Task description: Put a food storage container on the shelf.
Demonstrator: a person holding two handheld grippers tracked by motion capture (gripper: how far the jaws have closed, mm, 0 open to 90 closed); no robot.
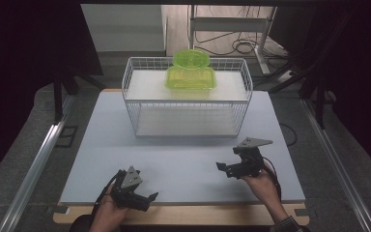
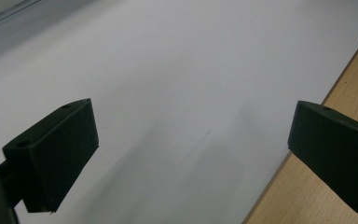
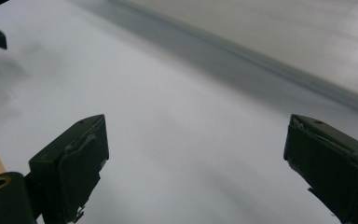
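While apart — basket (image 1: pixel 187 104) beyond tongs (image 1: pixel 224 170)

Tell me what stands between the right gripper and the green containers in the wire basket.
The wire basket's front wall. The green containers sit on its upper shelf behind the mesh; the right gripper, jaws open and empty, is low on the bare board.

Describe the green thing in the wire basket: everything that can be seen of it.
The green container looks like translucent, glossy yellow-green plastic. It has two parts: a roughly rectangular tray with rounded corners lying flat, and a rounded oval piece, perhaps its lid, standing behind it against the basket's back wire. It rests on the white shelf in the upper part of the white wire basket, right of centre, toward the back. Neither gripper is near it. Whether it holds anything cannot be told.
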